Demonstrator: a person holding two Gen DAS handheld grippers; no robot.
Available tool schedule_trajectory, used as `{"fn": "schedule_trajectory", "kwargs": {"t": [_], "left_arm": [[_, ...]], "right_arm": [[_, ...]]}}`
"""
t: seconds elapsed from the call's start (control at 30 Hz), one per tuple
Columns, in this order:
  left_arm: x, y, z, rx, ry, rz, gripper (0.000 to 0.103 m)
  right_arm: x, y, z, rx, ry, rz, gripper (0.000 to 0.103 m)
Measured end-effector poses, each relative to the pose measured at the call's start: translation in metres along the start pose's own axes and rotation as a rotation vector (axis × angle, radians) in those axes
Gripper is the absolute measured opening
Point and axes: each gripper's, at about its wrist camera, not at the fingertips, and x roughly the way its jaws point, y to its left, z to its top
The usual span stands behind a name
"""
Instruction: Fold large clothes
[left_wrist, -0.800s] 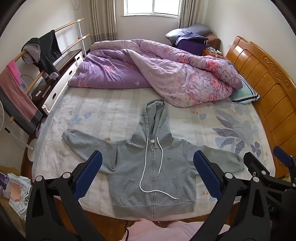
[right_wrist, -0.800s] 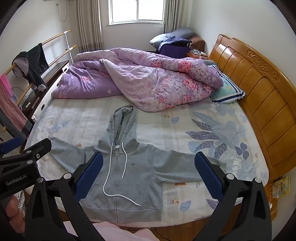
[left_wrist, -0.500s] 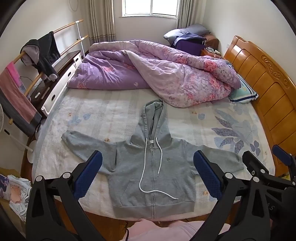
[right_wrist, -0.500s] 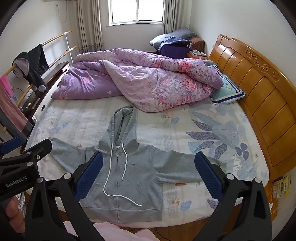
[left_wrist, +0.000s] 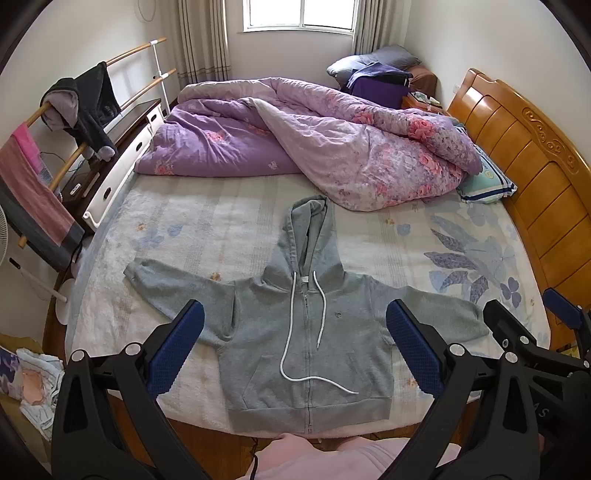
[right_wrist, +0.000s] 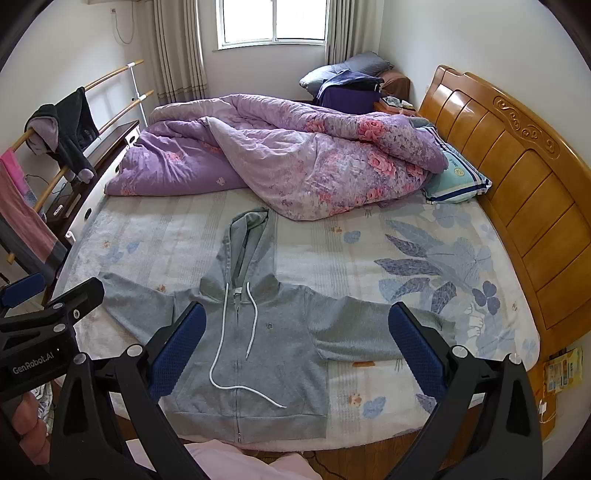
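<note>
A grey zip hoodie (left_wrist: 306, 343) lies flat and face up on the bed, sleeves spread to both sides, hood pointing away, white drawstrings loose over the front; it also shows in the right wrist view (right_wrist: 255, 343). My left gripper (left_wrist: 294, 343) is open and empty, held above the near bed edge over the hoodie's body. My right gripper (right_wrist: 298, 347) is open and empty, held over the hoodie's right half. The right gripper also shows at the right edge of the left wrist view (left_wrist: 532, 332). The left gripper also shows at the left edge of the right wrist view (right_wrist: 48, 314).
A crumpled purple floral quilt (left_wrist: 314, 136) fills the far half of the bed. A striped pillow (left_wrist: 485, 181) lies by the wooden headboard (left_wrist: 535, 155) on the right. A clothes rack (left_wrist: 55, 147) with hanging garments and a white dresser (left_wrist: 118, 177) stand left of the bed.
Both grippers have drifted slightly, so the hoodie sits a little higher in each view. The hoodie has not moved and both grippers stay open.
</note>
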Motion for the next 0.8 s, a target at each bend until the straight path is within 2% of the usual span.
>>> {"fn": "schedule_trajectory", "kwargs": {"t": [0.8], "left_arm": [[0.0021,-0.0020,-0.0071,0.006,0.000,-0.002,0.098]], "right_arm": [[0.0094,-0.0023,-0.0103,0.007,0.021,0.008,0.096]]}}
